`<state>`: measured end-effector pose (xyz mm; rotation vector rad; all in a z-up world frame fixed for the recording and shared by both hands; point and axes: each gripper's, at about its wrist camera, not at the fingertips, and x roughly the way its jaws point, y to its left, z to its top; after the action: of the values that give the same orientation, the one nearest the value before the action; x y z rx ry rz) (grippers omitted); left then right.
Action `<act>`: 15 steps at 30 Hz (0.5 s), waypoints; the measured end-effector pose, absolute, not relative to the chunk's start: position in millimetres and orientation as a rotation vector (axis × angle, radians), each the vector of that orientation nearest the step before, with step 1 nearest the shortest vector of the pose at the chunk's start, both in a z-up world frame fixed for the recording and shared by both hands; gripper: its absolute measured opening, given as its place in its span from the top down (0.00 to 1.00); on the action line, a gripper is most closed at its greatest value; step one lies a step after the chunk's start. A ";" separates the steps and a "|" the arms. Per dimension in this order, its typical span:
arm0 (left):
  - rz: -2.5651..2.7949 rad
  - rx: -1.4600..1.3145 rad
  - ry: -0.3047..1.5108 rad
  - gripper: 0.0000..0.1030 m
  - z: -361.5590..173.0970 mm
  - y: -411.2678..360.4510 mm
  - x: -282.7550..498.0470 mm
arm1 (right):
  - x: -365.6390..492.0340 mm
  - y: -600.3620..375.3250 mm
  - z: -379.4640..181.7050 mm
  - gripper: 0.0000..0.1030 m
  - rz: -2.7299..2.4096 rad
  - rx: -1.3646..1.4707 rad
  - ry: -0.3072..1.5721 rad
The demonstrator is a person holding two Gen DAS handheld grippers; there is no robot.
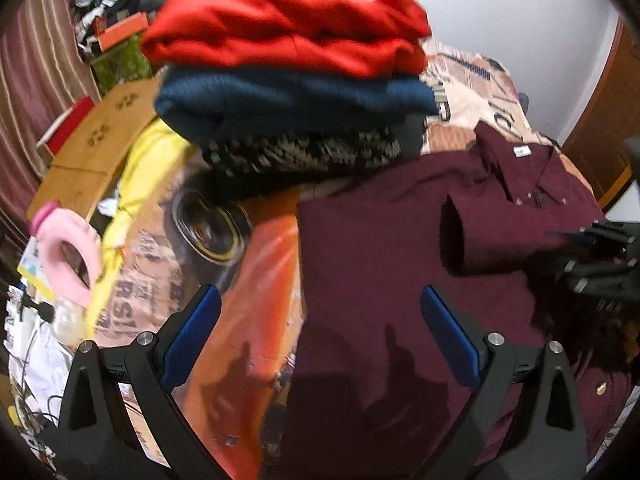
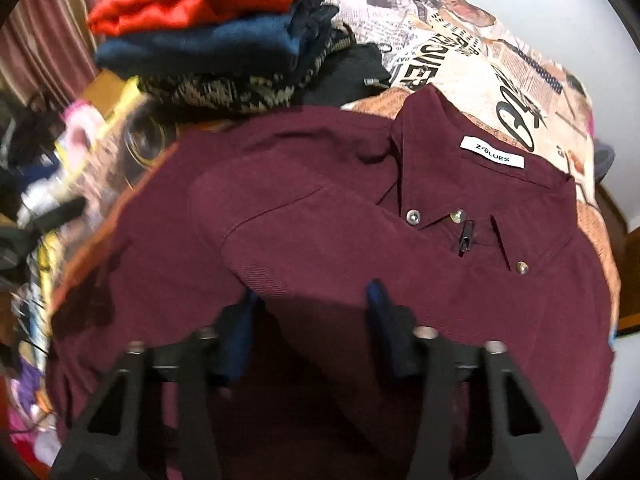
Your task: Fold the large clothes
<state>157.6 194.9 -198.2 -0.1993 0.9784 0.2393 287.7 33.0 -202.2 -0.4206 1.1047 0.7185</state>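
Behind the maroon shirt [image 2: 320, 208] a folded stack [image 1: 288, 80] looms; both tongs [image 1: 320, 332] [image 2: 312, 320] gape empty.

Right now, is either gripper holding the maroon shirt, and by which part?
Neither. The left gripper and the right gripper are both open above the maroon shirt, with nothing between the fingers.

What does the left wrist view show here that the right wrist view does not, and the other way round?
Only the left wrist view shows the right gripper from outside, reaching onto the shirt, plus a cardboard box and a pink ring. Only the right wrist view shows the readable collar label and the snap buttons in clear detail. Both share the maroon shirt spread on the printed bedsheet, and the stack of folded clothes topped by a red garment. The left gripper is open, above the shirt.
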 end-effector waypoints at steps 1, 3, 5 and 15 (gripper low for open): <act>0.231 -0.199 0.992 0.03 -203.0 192.4 159.3 | 289.4 29.4 -196.1 0.75 0.719 -0.397 1.097; 0.217 -0.193 1.013 0.03 -209.5 186.5 161.4 | 290.0 21.6 -181.3 0.80 0.705 -0.348 1.060; 0.201 -0.179 1.026 0.03 -213.6 178.2 164.4 | 289.2 7.5 -162.7 0.83 0.693 -0.291 1.013; 0.108 -0.120 1.043 0.03 -210.1 133.0 184.8 | 289.4 -107.7 -81.3 0.90 0.523 -0.011 0.772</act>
<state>184.8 133.0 -210.1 -0.1200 1.0426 0.1080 289.4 -107.7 -81.3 -0.0106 0.7722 0.5229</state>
